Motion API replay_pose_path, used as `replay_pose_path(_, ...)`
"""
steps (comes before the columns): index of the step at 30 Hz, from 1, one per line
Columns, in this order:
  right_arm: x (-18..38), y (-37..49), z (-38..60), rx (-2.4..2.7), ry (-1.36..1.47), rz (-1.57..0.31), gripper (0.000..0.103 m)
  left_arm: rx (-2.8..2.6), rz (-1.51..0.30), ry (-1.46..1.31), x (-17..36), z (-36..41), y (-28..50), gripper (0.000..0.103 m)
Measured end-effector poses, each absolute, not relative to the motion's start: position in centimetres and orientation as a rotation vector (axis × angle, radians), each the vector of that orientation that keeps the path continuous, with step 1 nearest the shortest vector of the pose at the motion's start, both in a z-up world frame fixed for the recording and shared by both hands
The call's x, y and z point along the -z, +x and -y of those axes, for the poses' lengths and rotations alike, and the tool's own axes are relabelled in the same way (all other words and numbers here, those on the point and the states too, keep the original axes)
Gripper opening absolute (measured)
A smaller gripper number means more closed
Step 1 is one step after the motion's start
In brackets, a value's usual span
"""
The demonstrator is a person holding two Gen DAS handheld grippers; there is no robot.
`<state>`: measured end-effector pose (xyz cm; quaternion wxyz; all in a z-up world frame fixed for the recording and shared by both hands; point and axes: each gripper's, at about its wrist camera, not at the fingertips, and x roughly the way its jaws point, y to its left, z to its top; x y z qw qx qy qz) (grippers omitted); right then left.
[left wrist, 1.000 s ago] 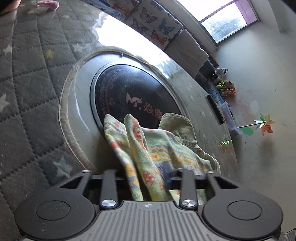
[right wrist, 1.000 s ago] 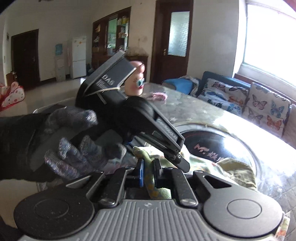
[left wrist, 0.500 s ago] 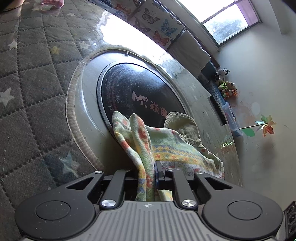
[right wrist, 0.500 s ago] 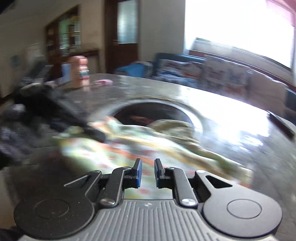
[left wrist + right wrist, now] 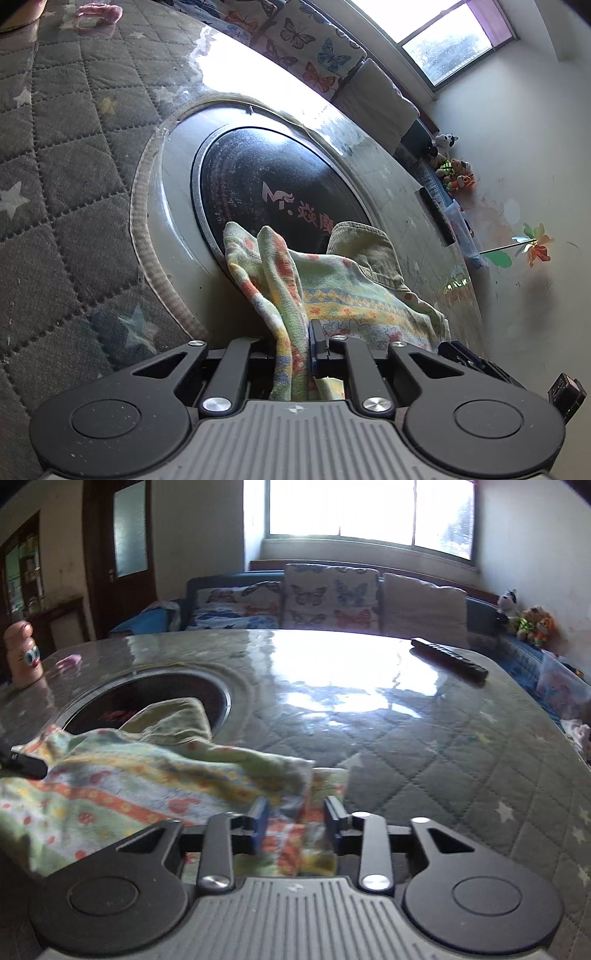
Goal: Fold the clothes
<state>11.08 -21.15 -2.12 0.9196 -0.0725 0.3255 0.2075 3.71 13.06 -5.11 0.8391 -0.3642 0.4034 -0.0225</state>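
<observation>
Left tool [image 5: 309, 345]: closed tight on a bunched ridge of the pale green knitted garment with orange, yellow and blue patterned bands [image 5: 351, 295]; cloth fills the gap between its fingers.

Right tool [image 5: 295, 821]: fingers apart, straddling a loose corner of the same garment [image 5: 155, 786]; not gripping.

Garment: lies rumpled on the grey quilted star-print counter [image 5: 443, 760], its far edge lapping over the rim of the round black glass cooktop with white logo [image 5: 266, 192]. One layer appears turned over another; no clean crease or squared outline shows. A plain olive-green ribbed piece [image 5: 369, 247], collar or second item, cannot tell which, sits at the garment's far side, on the cooktop edge.

Beyond the cooktop: black slim remote control [image 5: 448, 659], well apart; pink figure-shaped bottle with painted eyes [image 5: 24, 653] at the counter's far left corner in the right view; butterfly-print cushions [image 5: 328, 598] behind the counter.

Progress, as judged: early to middle. Garment gathered and held at one point, second hold not yet taken. Remaining: grip the corner, spread, fold flat, smooth.
</observation>
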Motion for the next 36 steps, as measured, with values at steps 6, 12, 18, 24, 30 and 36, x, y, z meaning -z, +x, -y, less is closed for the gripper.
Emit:
replay_pose_path(6, 2.7, 12.5, 22.3, -0.403, -0.025, -0.723, 0.046, 0.050, -0.850, -0.761, 5.1, -13.0, 3.6, 0.013)
replay_pose_path(12, 3.0, 12.4, 22.0, -0.413, 0.048, -0.729, 0.033, 0.048, -0.847, -0.745, 5.0, -12.8, 3.6, 0.013)
replay_pose_path(18, 2.4, 11.7, 21.7, -0.414, 0.060, -0.708, 0.007, 0.046, -0.832, -0.714, 3.9, -12.4, 3.6, 0.012)
replay_pose_path(24, 0.2, 10.3, 22.7, -0.423, 0.080, -0.635, 0.004, 0.084, -0.779, -0.650, 1.0, -11.1, 4.3, 0.011)
replay_pose_path(30, -2.4, 9.8, 24.9, -0.375, 0.079, -0.556, 0.004, 0.144, -0.753, -0.568, -1.5, -8.1, 6.6, 0.011)
replay_pose_path(36, -4.2, 10.5, 29.0, -0.271, 0.072, -0.510, 0.004, 0.223, -0.751, -0.508, -2.8, -3.5, 10.2, 0.011)
